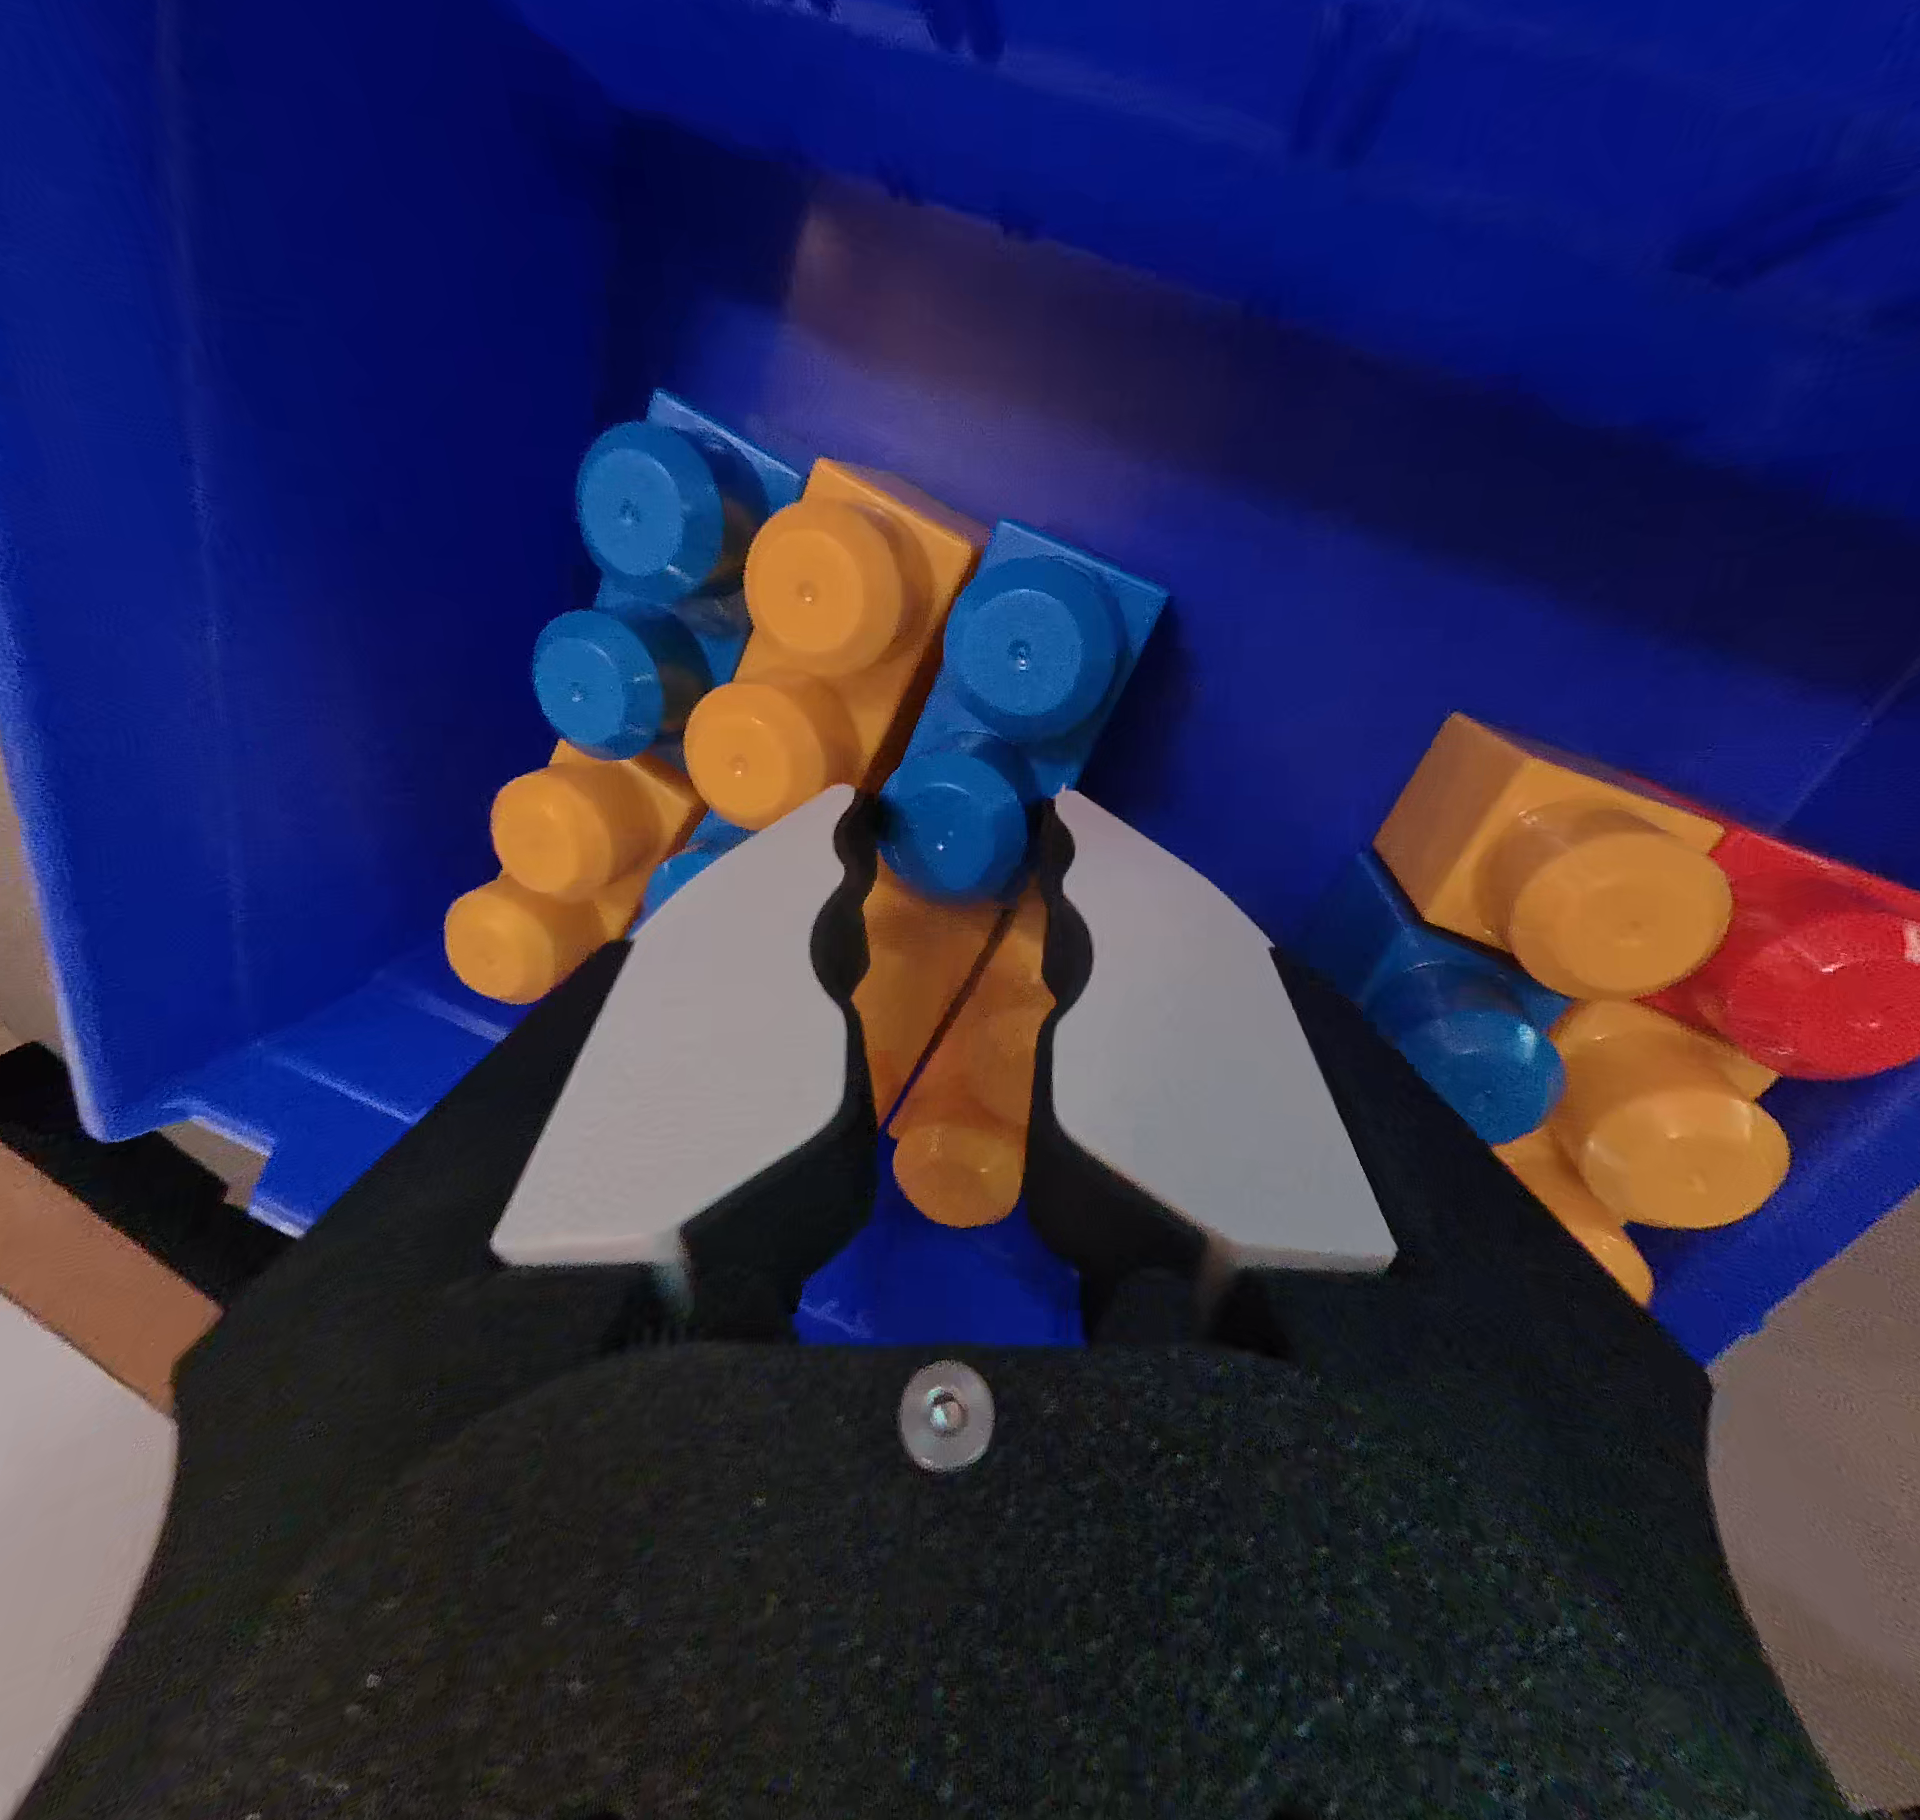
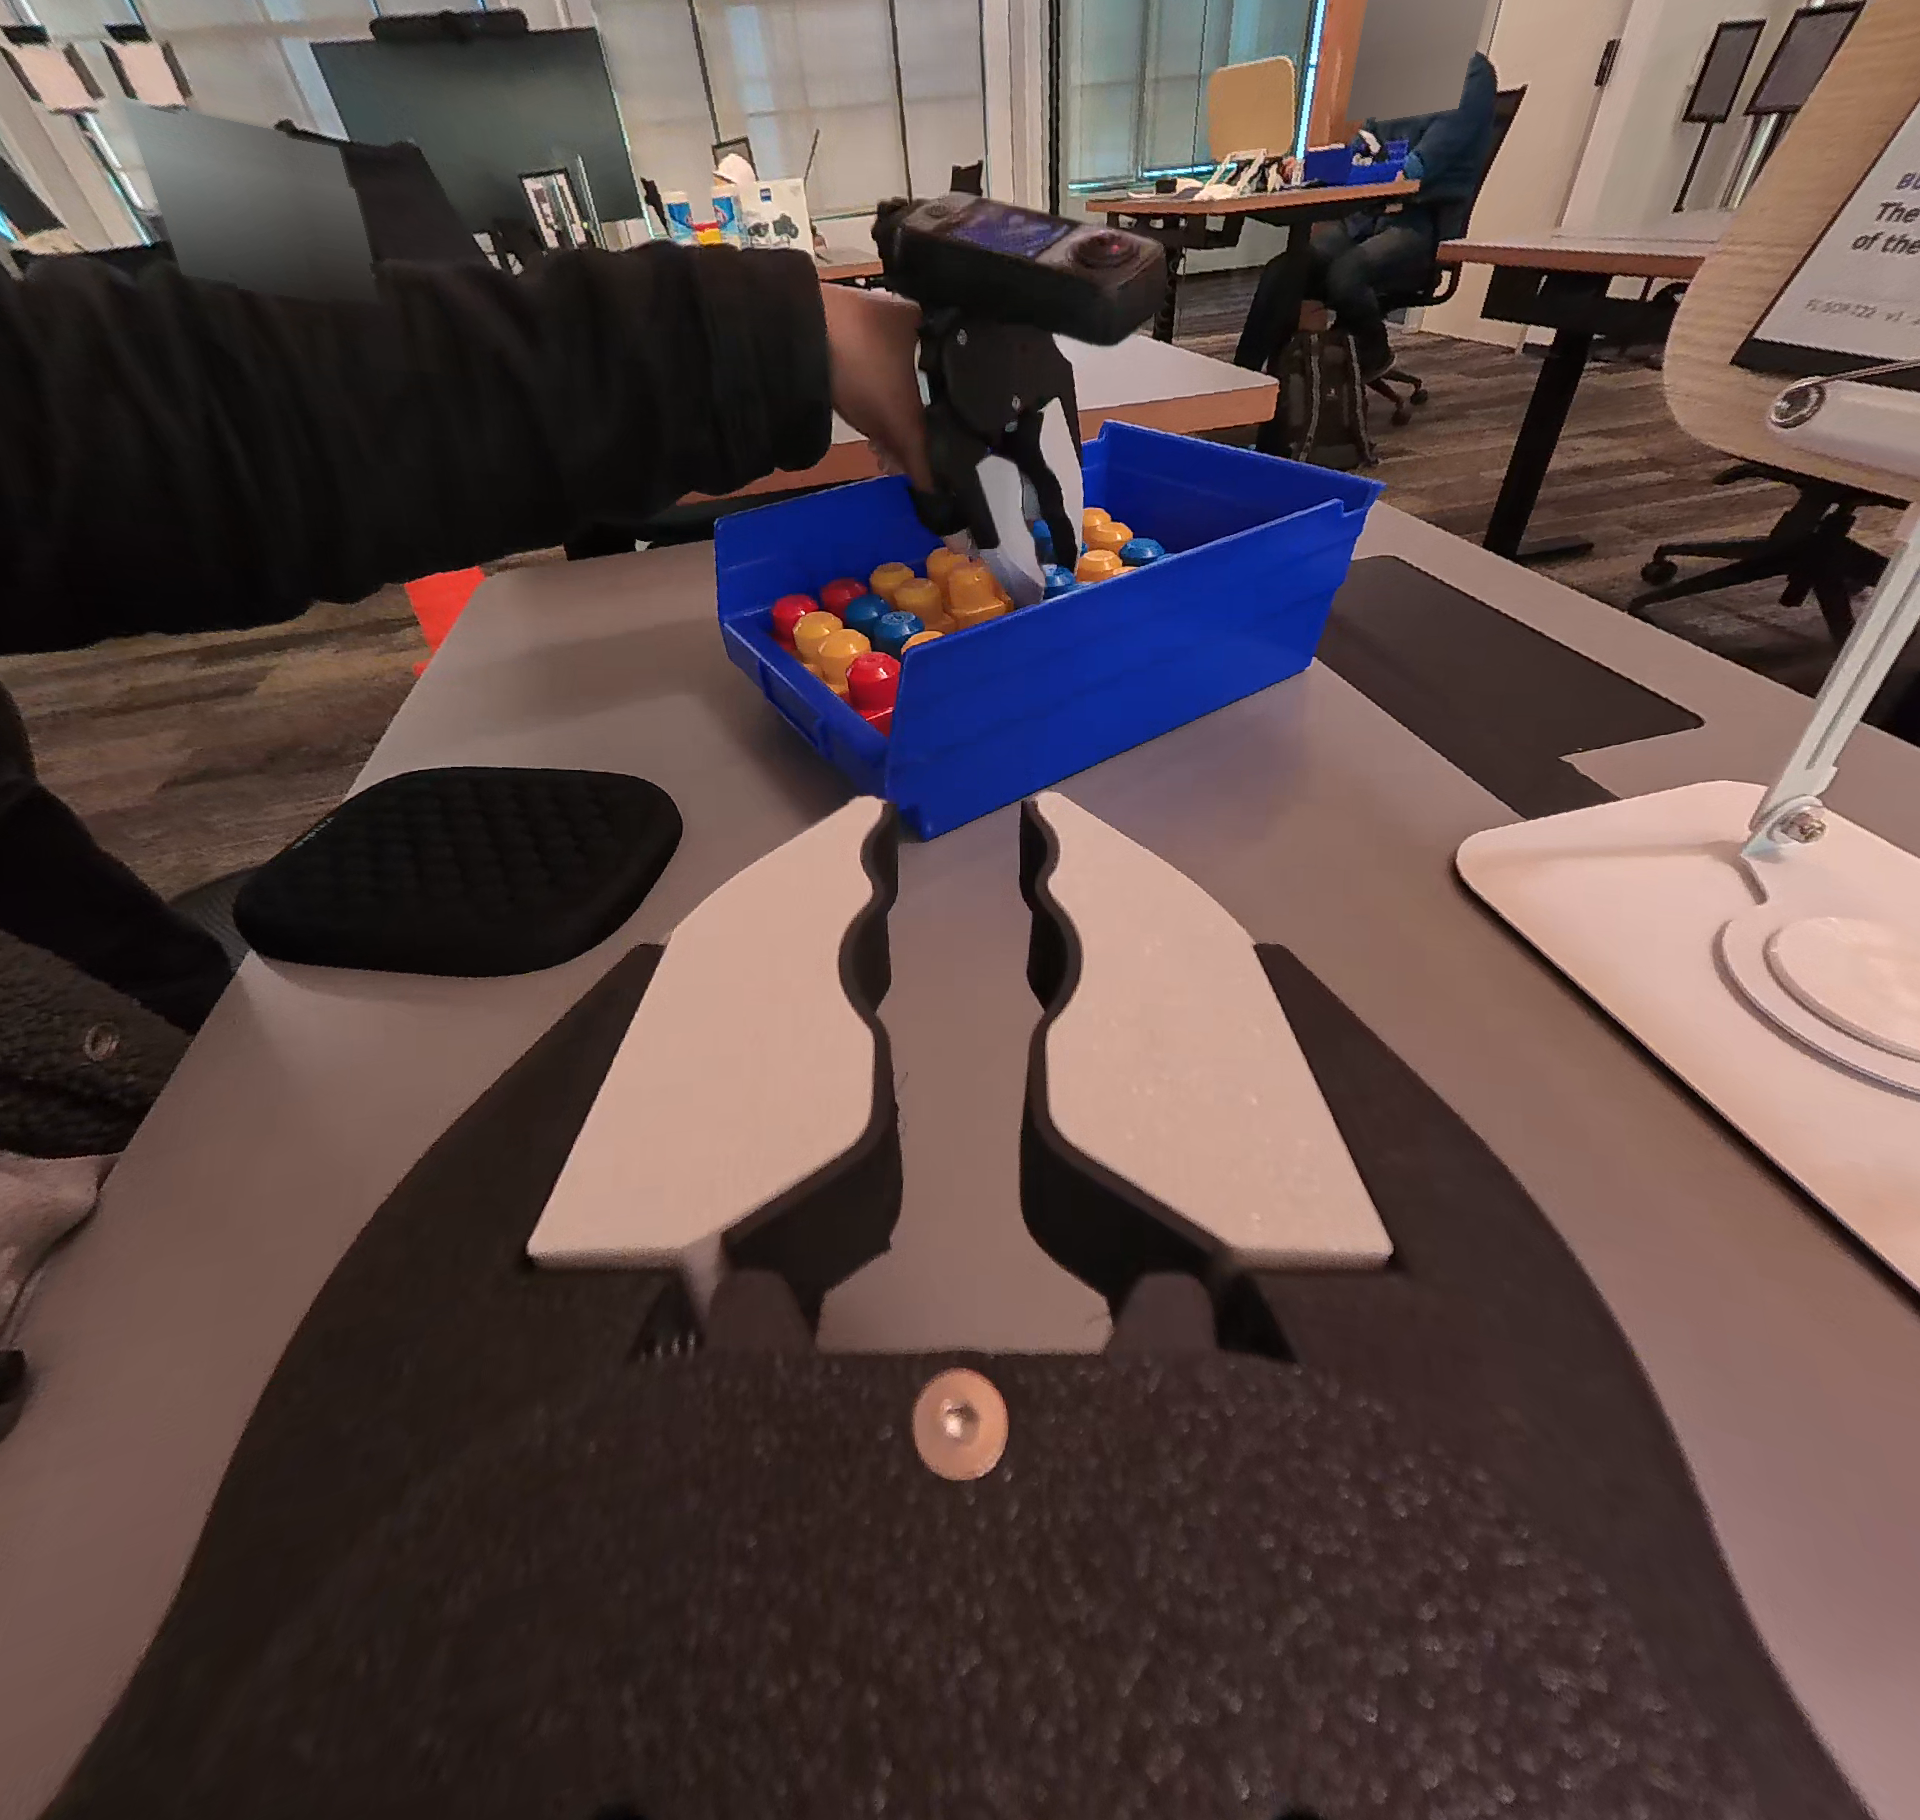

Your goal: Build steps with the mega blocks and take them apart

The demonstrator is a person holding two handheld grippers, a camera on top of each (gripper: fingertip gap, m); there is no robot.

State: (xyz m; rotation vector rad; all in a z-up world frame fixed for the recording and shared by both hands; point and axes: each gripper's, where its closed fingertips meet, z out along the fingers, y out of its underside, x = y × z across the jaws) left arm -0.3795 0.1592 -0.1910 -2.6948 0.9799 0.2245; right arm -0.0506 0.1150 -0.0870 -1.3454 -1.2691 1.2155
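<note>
A blue bin on the grey table holds several blue, orange and red mega blocks. My left gripper reaches down into the bin, and its fingers press on both sides of the near stud of a two-stud blue block. An orange block lies between the fingers, lower down. More blue and orange blocks lean against the bin wall on the left. The left gripper also shows in the right wrist view, held by a hand in a black sleeve. My right gripper hovers over the table in front of the bin, slightly open and empty.
An orange, blue and red cluster lies at the bin's right side. A black padded mat sits at the left of the table. A white lamp base stands at the right, and a dark mat lies behind it. A person sits at a far desk. One gripper's finger ends stand about 35 centimetres off the other's.
</note>
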